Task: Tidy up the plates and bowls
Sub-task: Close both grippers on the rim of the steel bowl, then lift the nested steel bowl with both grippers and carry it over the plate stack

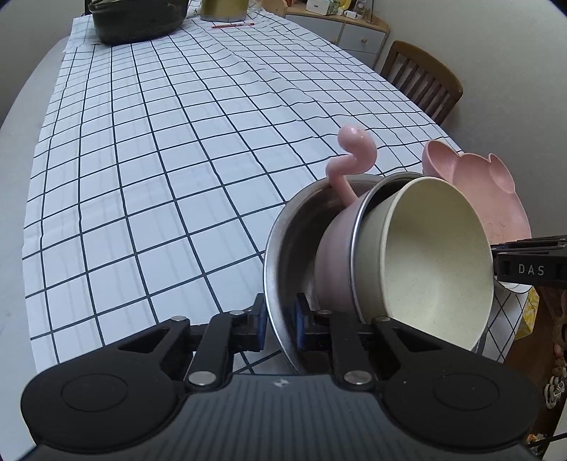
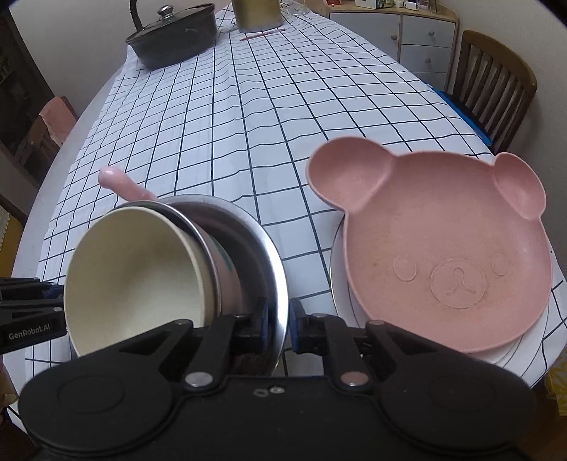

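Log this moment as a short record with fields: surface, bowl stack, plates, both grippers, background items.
surface: table under a white checked tablecloth
bowl stack: steel bowl holding a tilted pink cup with a curly handle and a cream bowl
plates: pink bear plate on a white plate, right of the stack
left gripper: shut on the steel bowl's rim
right gripper: shut on the rim's opposite side
background items: lidded black pot, gold container, red pen, wooden chair

cream bowl (image 2: 134, 269) in cup (image 1: 336, 248), cup in steel bowl (image 2: 262, 248); bear plate (image 2: 443, 248) right.
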`<state>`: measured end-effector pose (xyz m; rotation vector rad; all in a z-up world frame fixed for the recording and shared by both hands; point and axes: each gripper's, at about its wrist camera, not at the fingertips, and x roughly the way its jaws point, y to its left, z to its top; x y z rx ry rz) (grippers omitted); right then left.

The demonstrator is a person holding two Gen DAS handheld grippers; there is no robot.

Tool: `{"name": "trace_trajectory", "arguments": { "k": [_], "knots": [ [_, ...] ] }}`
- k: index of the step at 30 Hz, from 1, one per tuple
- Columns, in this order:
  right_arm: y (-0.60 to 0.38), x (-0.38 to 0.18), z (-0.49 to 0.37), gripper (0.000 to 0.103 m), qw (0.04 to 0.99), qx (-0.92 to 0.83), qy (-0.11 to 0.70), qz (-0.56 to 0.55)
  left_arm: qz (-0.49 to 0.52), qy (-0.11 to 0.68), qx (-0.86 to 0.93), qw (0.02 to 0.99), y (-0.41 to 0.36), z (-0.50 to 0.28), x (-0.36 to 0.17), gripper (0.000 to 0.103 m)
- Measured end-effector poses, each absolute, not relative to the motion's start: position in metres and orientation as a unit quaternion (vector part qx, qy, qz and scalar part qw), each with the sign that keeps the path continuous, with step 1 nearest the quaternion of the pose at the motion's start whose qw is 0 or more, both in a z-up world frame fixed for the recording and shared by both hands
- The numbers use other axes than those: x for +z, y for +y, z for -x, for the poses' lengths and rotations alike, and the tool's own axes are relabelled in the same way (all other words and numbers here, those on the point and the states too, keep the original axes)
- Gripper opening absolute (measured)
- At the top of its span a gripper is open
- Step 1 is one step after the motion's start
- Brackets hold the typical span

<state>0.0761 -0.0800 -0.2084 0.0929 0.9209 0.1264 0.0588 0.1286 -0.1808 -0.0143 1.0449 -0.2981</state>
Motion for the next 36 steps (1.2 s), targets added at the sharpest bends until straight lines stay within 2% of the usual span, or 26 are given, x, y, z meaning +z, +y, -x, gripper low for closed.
{"name": "trace_trajectory", "arguments": {
  "k": [17,23,36],
  "knots": [
    [-0.077,-0.196,-0.066,0.012,0.893,0.049,0.446,-0.024,0.009,0.495,-0.139,0.858,0.127,-0.053,-0.17,0.012],
    [-0.079,-0.179,-0.059,0.012,0.894,0.043,0.446,-0.026,0.016,0.506,-0.137,0.852,0.121,-0.056,-0.15,0.012],
    [-0.112,-0.131,-0.05,0.012,0.905,0.027,0.423,-0.04,-0.005,0.474,-0.153,0.867,0.074,-0.064,-0.098,0.012]
  ]
}}
